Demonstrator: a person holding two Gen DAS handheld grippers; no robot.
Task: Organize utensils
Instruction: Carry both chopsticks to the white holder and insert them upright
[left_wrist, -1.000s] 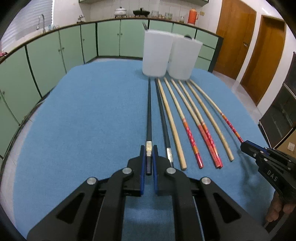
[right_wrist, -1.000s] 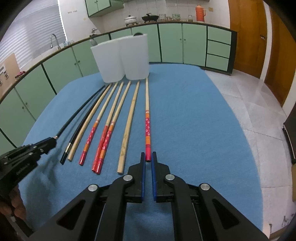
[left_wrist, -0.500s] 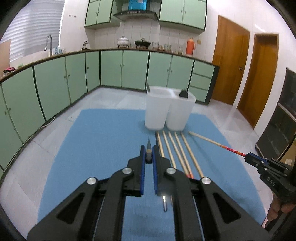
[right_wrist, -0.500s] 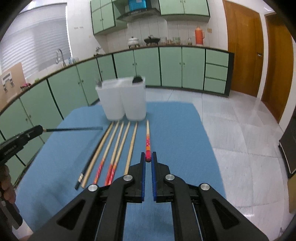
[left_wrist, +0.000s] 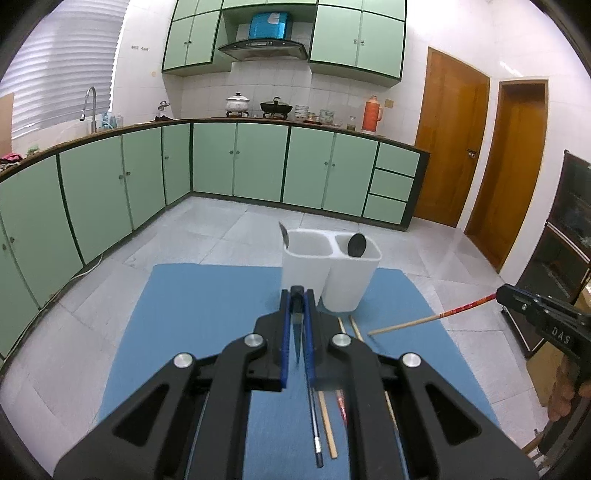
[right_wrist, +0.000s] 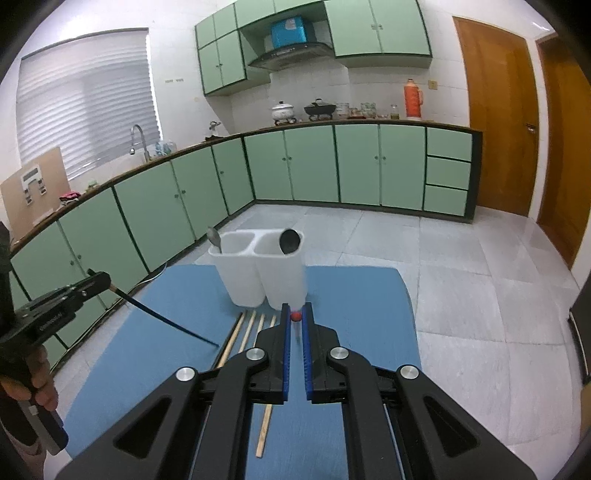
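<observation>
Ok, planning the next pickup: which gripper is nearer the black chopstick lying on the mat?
Left. The left gripper hangs almost directly above the black chopstick on the mat; the right gripper is raised well off to its right side.

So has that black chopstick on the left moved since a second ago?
Yes. The black chopstick has risen off the blue mat, held by the left hand-held gripper, its tip pointing down toward the mat.

black chopstick (right_wrist: 168, 322) and red-patterned chopstick (left_wrist: 424, 322) lifted, tips angled down.
</observation>
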